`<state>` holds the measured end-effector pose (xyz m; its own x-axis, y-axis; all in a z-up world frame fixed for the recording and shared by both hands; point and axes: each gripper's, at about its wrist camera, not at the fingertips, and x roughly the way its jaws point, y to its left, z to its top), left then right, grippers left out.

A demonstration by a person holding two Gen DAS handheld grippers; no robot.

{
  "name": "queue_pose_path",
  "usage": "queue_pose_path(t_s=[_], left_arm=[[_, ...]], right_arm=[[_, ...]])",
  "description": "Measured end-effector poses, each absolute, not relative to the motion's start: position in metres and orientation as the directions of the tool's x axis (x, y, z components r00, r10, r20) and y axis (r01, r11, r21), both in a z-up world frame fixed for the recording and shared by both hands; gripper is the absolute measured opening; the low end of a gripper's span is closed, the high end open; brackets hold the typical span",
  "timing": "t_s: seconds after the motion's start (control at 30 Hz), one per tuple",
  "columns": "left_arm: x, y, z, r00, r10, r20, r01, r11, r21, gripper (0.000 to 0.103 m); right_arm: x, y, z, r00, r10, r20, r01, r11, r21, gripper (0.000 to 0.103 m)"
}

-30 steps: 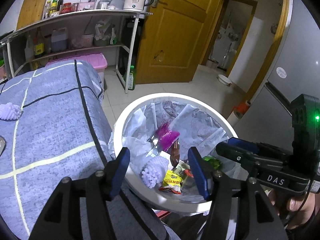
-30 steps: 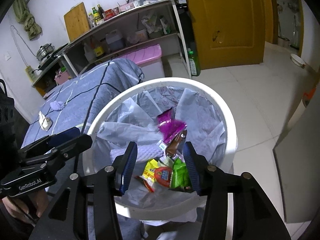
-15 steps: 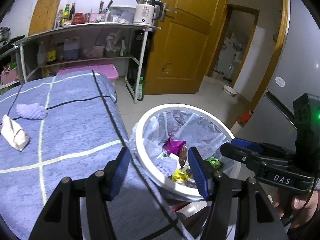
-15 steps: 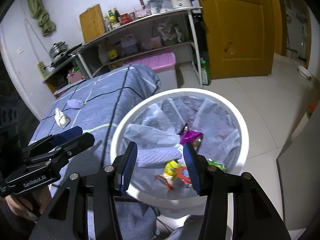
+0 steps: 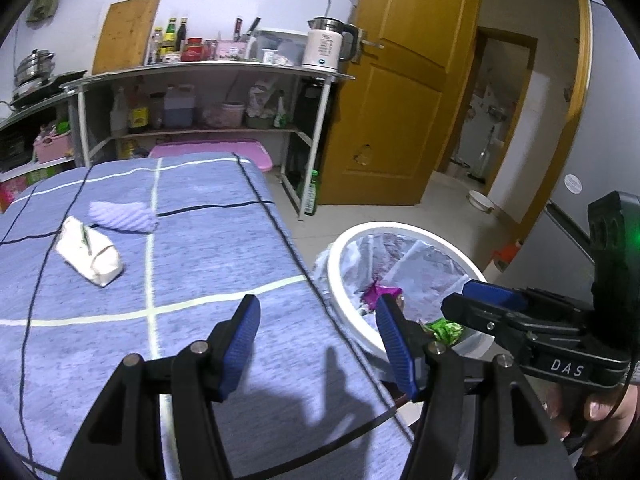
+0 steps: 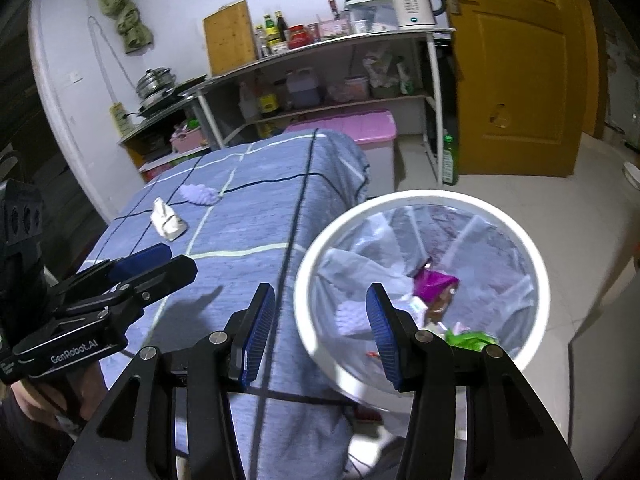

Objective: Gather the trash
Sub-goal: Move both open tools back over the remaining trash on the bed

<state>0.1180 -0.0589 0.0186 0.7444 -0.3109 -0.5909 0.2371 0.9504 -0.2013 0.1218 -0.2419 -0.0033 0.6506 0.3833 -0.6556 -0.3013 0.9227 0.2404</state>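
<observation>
A white round bin (image 5: pixel 340 248) (image 6: pixel 536 256) with a clear liner stands on the floor beside the table and holds wrappers, among them a purple one (image 6: pixel 434 282) and a green one (image 6: pixel 470 338). On the blue cloth lie a crumpled white paper (image 5: pixel 89 256) (image 6: pixel 168 222) and a lilac ridged wad (image 5: pixel 122 216) (image 6: pixel 199 194). My left gripper (image 5: pixel 318 340) is open and empty above the table's near right edge. My right gripper (image 6: pixel 320 330) is open and empty between table edge and bin.
The table (image 5: pixel 200 248) wears a blue checked cloth hanging over its edge. Behind stand a metal shelf rack (image 5: pixel 208 76) with bottles and a kettle (image 5: pixel 326 48), a pink storage box (image 6: pixel 344 126), a green bottle (image 6: pixel 450 160) and a yellow door (image 5: pixel 404 80).
Both grippers have pulled back and swung left from over the bin toward the table. The white paper and lilac wad have come into view. Both stay open and empty.
</observation>
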Motion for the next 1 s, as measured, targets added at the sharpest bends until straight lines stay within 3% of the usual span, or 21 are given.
queue_pose_path(t_s=[1.0], left_arm=[[0.129, 0.067, 0.008, 0.788, -0.066, -0.612, -0.074, 0.977, -0.201, 0.062]], right_arm=[[0.163, -0.137, -0.008, 0.552, 0.521, -0.651, -0.497, 0.832, 0.245, 0.049]])
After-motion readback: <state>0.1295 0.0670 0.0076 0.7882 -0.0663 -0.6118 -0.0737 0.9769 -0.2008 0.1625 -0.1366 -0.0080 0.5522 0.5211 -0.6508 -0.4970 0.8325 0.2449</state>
